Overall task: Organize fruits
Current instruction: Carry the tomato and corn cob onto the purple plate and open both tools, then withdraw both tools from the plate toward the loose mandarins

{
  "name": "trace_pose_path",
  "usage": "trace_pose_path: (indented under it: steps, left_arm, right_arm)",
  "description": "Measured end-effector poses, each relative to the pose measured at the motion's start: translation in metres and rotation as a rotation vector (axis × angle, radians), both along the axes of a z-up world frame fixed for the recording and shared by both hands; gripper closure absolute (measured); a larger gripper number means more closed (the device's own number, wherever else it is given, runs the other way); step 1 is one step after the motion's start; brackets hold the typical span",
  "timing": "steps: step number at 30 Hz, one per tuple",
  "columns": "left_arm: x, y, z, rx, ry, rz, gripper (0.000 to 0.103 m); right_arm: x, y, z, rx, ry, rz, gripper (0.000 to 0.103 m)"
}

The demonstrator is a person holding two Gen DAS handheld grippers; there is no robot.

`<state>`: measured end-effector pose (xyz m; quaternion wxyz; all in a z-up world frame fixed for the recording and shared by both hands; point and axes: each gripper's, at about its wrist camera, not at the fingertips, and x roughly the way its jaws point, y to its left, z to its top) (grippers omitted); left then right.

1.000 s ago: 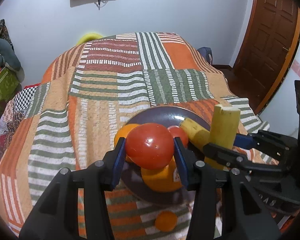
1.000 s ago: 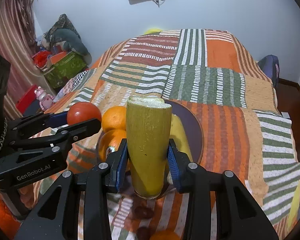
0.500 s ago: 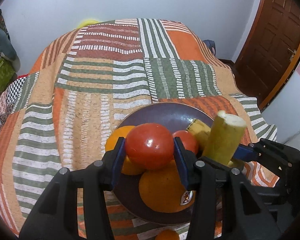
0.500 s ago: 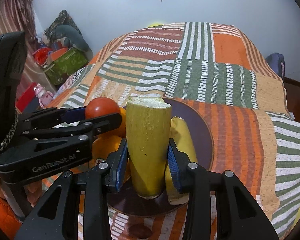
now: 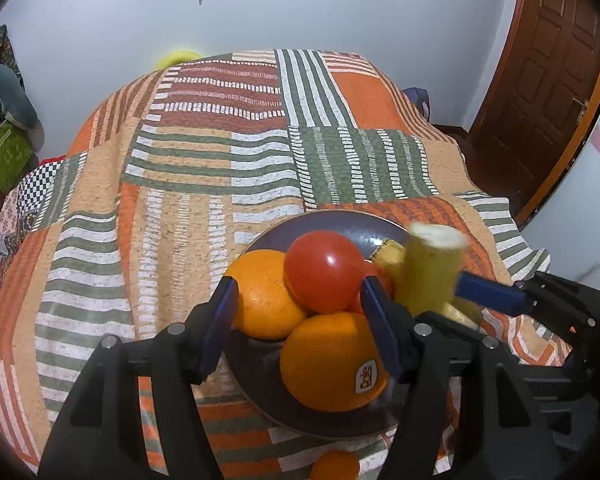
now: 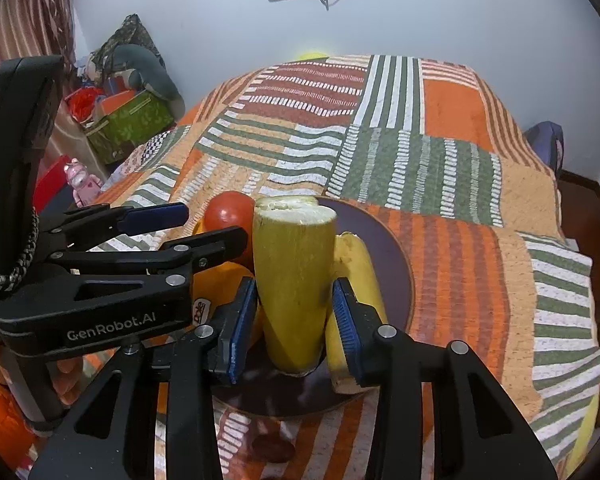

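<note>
Fruits crowded a dark plate (image 5: 260, 384) at lower centre of the left view, on a patchwork bedspread (image 5: 180, 184). The left tongs (image 5: 296, 320) stood spread, clear on both sides of a red tomato (image 5: 322, 270) perched on two oranges (image 5: 332, 364). The right tongs (image 6: 296, 320) appeared just parted around an upright cut banana piece (image 6: 294, 280), though contact on its left side could not be ruled out. Another banana piece (image 6: 356, 280) lay beside it. The perched tomato looked liable to roll off if the tongs brushed it in withdrawing; the standing piece could topple once let go. A small orange (image 5: 334, 466) sat off the plate, at bottom centre.
</note>
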<state>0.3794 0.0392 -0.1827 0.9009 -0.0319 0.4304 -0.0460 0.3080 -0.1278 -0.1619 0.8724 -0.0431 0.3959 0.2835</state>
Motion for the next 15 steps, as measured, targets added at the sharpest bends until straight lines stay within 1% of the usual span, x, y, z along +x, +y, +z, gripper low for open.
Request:
trace_pose_path:
  steps: [1, 3, 15]
  left_arm:
    - [-0.003, 0.001, 0.002, 0.001, -0.004, 0.001, 0.04]
    - [-0.01, 0.002, 0.008, 0.003, -0.013, 0.004, 0.04]
    - [-0.064, 0.008, 0.034, 0.024, -0.041, -0.002, 0.04]
  right_arm:
    - [-0.002, -0.002, 0.003, 0.004, -0.006, -0.004, 0.062]
    - [-0.004, -0.006, 0.007, 0.019, -0.014, -0.012, 0.06]
    - [-0.034, -0.029, 0.025, -0.01, -0.039, -0.038, 0.059]
